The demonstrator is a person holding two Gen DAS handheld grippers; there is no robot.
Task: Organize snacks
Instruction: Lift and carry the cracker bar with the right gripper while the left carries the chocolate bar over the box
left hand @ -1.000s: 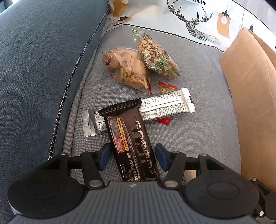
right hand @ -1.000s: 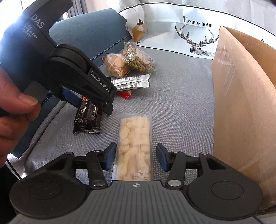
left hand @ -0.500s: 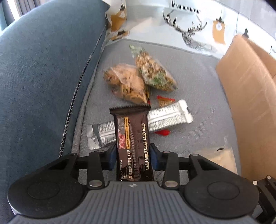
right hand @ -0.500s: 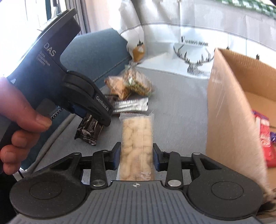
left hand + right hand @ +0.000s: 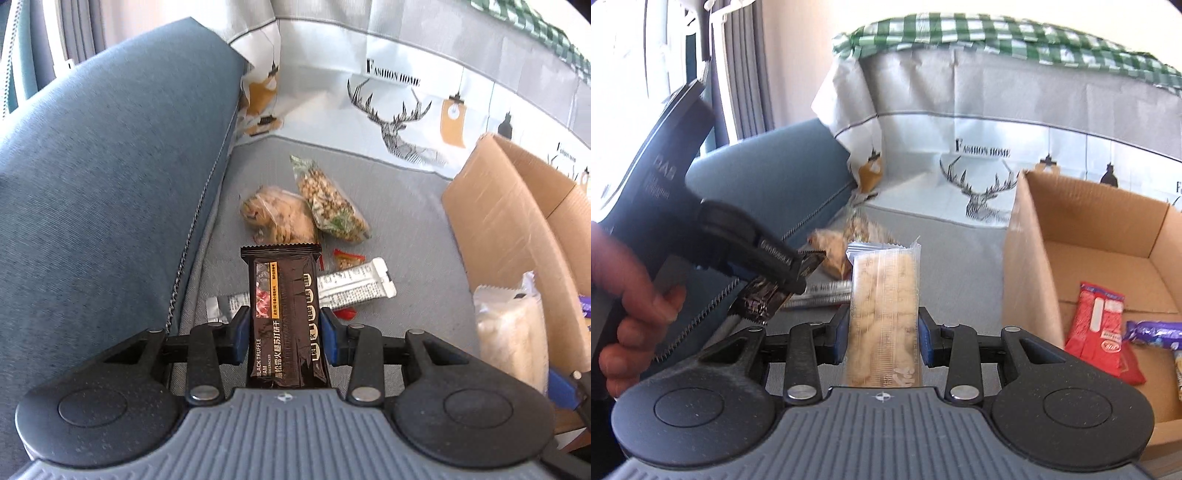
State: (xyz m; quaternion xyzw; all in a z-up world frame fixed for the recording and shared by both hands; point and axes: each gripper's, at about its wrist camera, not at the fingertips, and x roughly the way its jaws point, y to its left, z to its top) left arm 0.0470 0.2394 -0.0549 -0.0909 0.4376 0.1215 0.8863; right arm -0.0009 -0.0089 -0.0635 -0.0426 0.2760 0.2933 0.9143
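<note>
left gripper [image 5: 283, 341] clamps dark cracker pack [image 5: 284, 317] | right gripper [image 5: 882, 341] clamps clear biscuit pack [image 5: 884, 314] beside box edge [image 5: 1015, 266]

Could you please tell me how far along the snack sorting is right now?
Done: a red pack and purple pack lie in the box. In hand: left tongs hold the black bar, right tongs the cracker pack. Left: two bags and a silver bar on the sofa.

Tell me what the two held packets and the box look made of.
Dark cracker packet in the left hand-held gripper: glossy printed plastic film, crimped serrated end. Clear biscuit packet in the right hand-held gripper: transparent plastic, contents showing through. Box: matte brown cardboard, probably corrugated.
</note>
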